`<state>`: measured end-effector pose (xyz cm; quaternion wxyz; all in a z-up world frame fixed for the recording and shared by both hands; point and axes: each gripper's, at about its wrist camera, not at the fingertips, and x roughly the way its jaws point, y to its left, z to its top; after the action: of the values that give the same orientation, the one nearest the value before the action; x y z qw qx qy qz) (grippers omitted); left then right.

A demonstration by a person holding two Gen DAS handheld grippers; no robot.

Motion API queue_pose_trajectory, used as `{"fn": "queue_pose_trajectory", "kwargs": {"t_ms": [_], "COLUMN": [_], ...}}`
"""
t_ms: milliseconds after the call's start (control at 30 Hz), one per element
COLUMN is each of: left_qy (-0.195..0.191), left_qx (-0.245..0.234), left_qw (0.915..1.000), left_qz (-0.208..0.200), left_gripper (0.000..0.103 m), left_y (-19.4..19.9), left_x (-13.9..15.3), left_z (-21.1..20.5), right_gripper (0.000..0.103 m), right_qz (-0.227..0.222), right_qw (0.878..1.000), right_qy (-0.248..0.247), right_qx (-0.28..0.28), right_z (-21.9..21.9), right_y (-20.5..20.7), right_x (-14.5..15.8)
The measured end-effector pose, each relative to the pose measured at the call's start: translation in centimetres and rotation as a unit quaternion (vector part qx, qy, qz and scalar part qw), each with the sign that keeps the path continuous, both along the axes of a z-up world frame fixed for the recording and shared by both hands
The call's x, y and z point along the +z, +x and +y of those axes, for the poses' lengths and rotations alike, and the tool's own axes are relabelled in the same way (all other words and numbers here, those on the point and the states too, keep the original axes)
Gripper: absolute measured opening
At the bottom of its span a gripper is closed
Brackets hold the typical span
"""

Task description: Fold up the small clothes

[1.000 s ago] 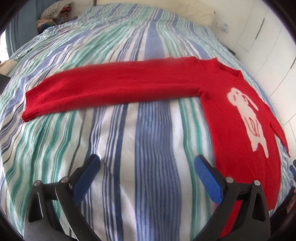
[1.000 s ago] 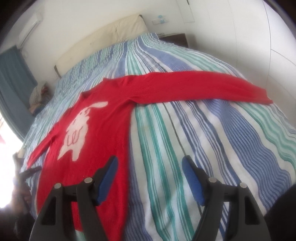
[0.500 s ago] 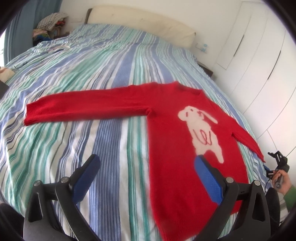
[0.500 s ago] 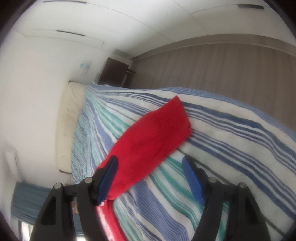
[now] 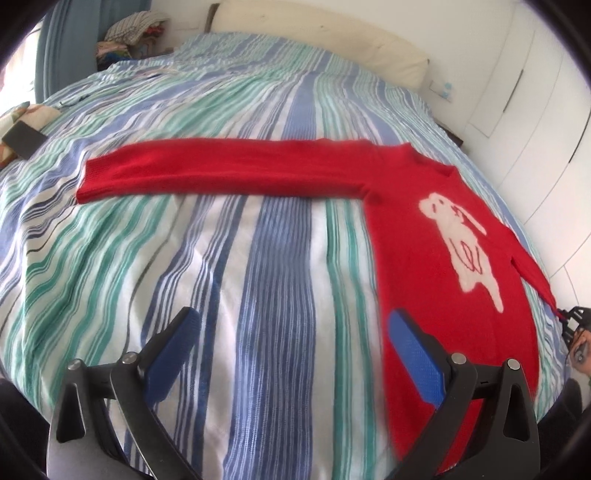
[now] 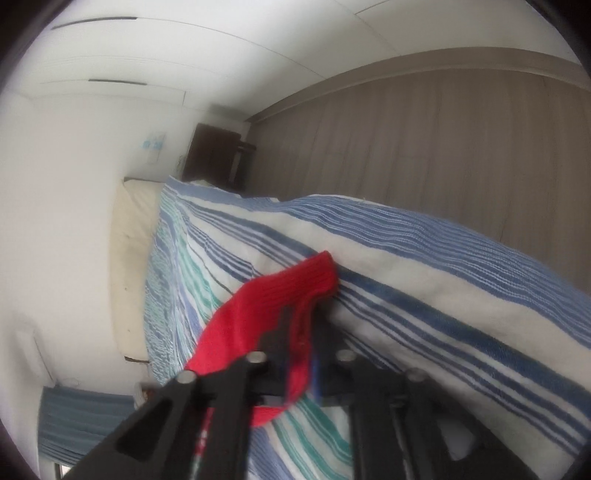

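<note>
A red sweater (image 5: pixel 413 229) with a white dog figure lies flat on the striped bed. Its left sleeve (image 5: pixel 207 173) stretches out to the left. My left gripper (image 5: pixel 291 350) is open and empty, above the bedspread near the sweater's lower left edge. In the left wrist view my right gripper (image 5: pixel 574 321) shows at the far right, at the end of the right sleeve. In the right wrist view the right gripper (image 6: pixel 303 354) is shut on the red sleeve cuff (image 6: pixel 284 291), which bunches up between its jaws.
The bed has a blue, green and white striped cover (image 5: pixel 258 277). A cream headboard (image 5: pixel 317 33) and a pile of clothes (image 5: pixel 129 37) are at the back. White wardrobe doors (image 5: pixel 535 92) line the right side. A dark object (image 5: pixel 22 140) lies at the left edge.
My right gripper went from open above the right sleeve end to shut on its cuff. My left gripper swung over the bed and stayed open.
</note>
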<state>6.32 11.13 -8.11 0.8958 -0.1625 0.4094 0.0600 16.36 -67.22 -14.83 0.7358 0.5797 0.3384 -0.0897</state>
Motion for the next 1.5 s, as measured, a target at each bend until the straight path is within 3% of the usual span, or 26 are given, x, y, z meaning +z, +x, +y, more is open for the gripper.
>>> {"fn": "queue_pose_trajectory", "kwargs": {"t_ms": [100,233,400,533,733,767,833,900,1000,1067,1300,1433,1500], "left_qy": [-0.002,-0.015,-0.030,-0.020,-0.025,-0.025,-0.022,-0.021,-0.027,-0.024,0.006,0.020,0.031], "left_qx": [0.009,0.029,0.044,0.043,0.058,0.060,0.065,0.067,0.065,0.061,0.040,0.025,0.021], "left_qw": [0.9999,0.9992,0.9981,0.9982,0.9974,0.9973,0.9973,0.9973,0.9974,0.9977,0.9992,0.9995,0.9993], "left_qz": [-0.006,-0.025,-0.031,-0.036,-0.035,-0.033,-0.026,-0.021,-0.018,-0.015,0.000,0.005,0.010], "left_gripper": [0.102,0.102,0.102,0.102,0.102,0.102,0.102,0.102,0.102,0.102,0.102,0.102,0.102], "left_y": [-0.5,-0.5,-0.5,-0.9,-0.9,-0.8,-0.7,-0.6,-0.3,0.0,0.4,0.6,0.7], "left_x": [-0.1,0.3,0.2,0.5,0.3,0.2,-0.1,-0.3,-0.6,-0.8,-1.3,-1.4,-1.7], "left_z": [0.7,1.7,2.6,2.8,3.7,3.8,4.0,4.1,4.1,3.8,2.3,1.4,0.9], "right_gripper": [0.005,0.005,0.005,0.005,0.005,0.009,0.023,0.060,0.063,0.063,0.064,0.064,0.064], "right_qz": [-0.025,-0.093,-0.179,-0.215,-0.197,-0.188,-0.160,-0.147,-0.148,-0.137,-0.081,-0.035,-0.026], "right_qw": [0.998,0.982,0.937,0.901,0.856,0.849,0.839,0.841,0.845,0.847,0.852,0.848,0.838], "right_qy": [-0.059,-0.141,-0.192,-0.191,-0.207,-0.204,-0.159,-0.111,-0.093,-0.110,-0.240,-0.294,-0.317], "right_qx": [0.005,0.079,0.229,0.324,0.431,0.450,0.496,0.508,0.506,0.502,0.458,0.440,0.443], "right_z": [0.6,5.0,17.1,27.9,43.0,45.0,48.0,48.7,47.8,46.0,35.6,30.9,30.5], "right_y": [0.6,3.9,9.7,13.3,16.5,17.0,17.6,17.0,15.6,15.0,10.2,7.1,6.6], "right_x": [4.1,12.8,21.8,24.7,21.5,20.4,17.4,15.1,13.8,13.2,10.6,8.3,8.1]}}
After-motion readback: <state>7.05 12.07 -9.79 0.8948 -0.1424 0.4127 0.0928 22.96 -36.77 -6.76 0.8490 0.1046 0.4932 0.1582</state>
